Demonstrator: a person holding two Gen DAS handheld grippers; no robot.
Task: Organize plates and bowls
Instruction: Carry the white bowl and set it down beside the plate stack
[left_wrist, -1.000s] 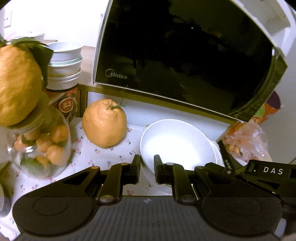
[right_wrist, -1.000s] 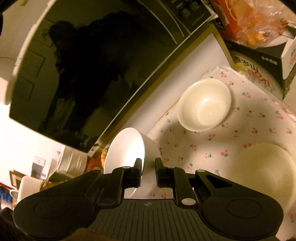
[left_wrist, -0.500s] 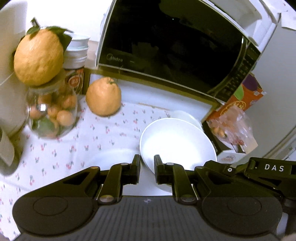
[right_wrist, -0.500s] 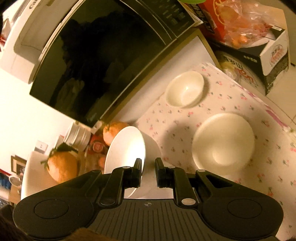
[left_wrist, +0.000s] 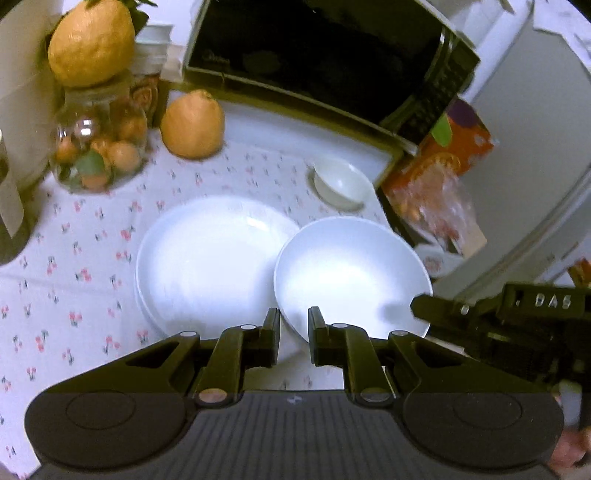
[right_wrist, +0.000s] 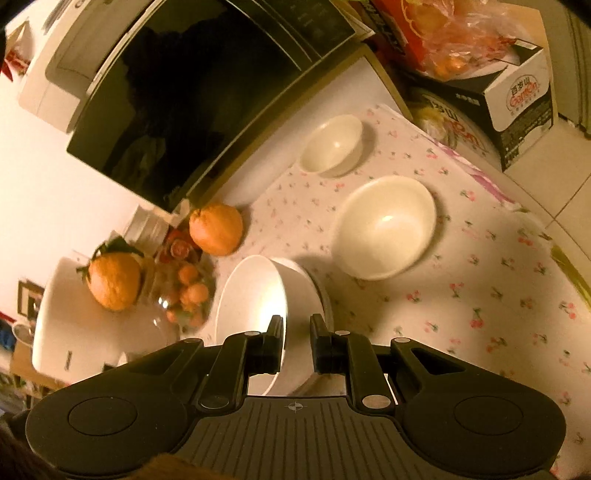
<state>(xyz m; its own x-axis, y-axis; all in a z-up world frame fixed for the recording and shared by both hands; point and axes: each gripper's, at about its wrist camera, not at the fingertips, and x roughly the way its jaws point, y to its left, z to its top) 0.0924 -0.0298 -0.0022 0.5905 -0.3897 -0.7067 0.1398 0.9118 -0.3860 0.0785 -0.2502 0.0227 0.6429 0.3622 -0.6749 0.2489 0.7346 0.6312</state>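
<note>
Both grippers are shut on one white bowl (left_wrist: 351, 273) held above the table. My left gripper (left_wrist: 293, 326) pinches its near rim. My right gripper (left_wrist: 419, 304) comes in from the right onto the opposite rim. In the right wrist view the right gripper (right_wrist: 297, 332) has one finger inside the tilted bowl (right_wrist: 255, 306) and one on its outer wall. Left of the held bowl, a stack of wide white dishes (left_wrist: 210, 258) lies on the cloth; the right wrist view shows it as a wide dish (right_wrist: 384, 225). A small white bowl (left_wrist: 341, 182) (right_wrist: 330, 144) sits by the microwave's corner.
A black microwave (left_wrist: 314, 55) fills the back. A large orange citrus (left_wrist: 192, 125) and a glass jar of small oranges (left_wrist: 99, 147) topped by another citrus (left_wrist: 90, 42) stand at the back left. An orange box with bagged fruit (left_wrist: 436, 173) is at the right, beside a carton (right_wrist: 517, 99).
Both grippers have drawn back from the microwave with the bowl still pinched between them. The stack of dishes and the small bowl have come into the left wrist view.
</note>
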